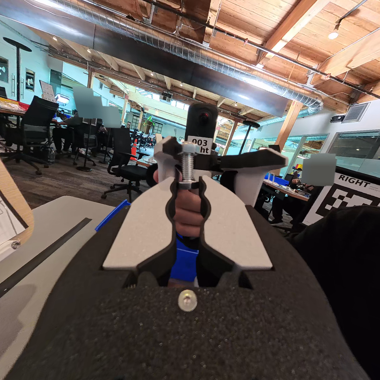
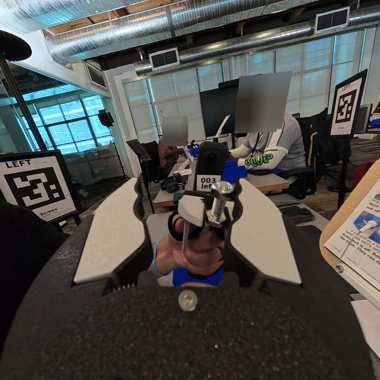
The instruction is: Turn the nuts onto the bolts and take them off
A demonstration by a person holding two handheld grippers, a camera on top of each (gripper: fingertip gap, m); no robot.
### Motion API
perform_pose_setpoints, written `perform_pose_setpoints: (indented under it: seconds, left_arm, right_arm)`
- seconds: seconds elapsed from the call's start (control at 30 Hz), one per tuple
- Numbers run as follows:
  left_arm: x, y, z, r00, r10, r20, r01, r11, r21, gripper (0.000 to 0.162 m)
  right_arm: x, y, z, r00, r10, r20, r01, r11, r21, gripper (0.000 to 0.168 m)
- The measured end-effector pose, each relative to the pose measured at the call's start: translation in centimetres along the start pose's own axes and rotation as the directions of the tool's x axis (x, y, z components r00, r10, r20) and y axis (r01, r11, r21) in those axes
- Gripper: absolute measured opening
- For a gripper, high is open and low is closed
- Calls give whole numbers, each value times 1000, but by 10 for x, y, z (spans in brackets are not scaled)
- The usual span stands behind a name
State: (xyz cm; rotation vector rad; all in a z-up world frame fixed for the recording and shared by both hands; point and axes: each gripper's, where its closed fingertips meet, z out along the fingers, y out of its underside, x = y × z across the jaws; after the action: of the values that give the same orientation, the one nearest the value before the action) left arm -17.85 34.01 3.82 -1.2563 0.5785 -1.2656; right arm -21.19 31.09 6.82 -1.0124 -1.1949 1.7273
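Left tongs (image 1: 186, 185): clenched on the nut (image 1: 184, 186), which is pinched between the two tips in the left wrist view. Right tongs (image 2: 223, 190): in their own view the fingers (image 2: 257, 224) stand well apart at the base; the bolt head sits against the tip of the right-hand finger, and whether the other finger presses it cannot be told there. The left wrist view shows the right tongs (image 1: 186, 149) about the bolt head.

Bolt (image 1: 187, 164): bright silver metal, hexagonal head, threaded shank exposed between head and nut. The nut, also silver and hexagonal, sits at the shank's lower end.

Position: held in the air between the two tongs, above the grey table (image 1: 51, 236).

Orientation: long axis upright in the left wrist view, slightly tilted in the right; head uppermost.
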Motion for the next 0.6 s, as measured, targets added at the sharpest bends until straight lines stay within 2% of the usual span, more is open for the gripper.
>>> perform_pose_setpoints:
  seconds: [0.13, 0.4, 0.6]
  left_arm:
    - [4, 7, 6, 1000, 5, -9, -5, 999, -33, 18]
    - [2, -11, -12, 999, 30, 15, -30, 1000, 5, 18]
    - [2, -8, -10, 999, 33, 13, -33, 999, -10, 18]
  right_arm:
    - [-2, 3, 2, 1000, -10, 6, 10, 1000, -15, 84]
    - [-1, -13, -20, 1000, -18, -16, 18, 1000, -9, 79]
    - [-8, -2, -12, 1000, -6, 5, 7, 998, -69, 82]
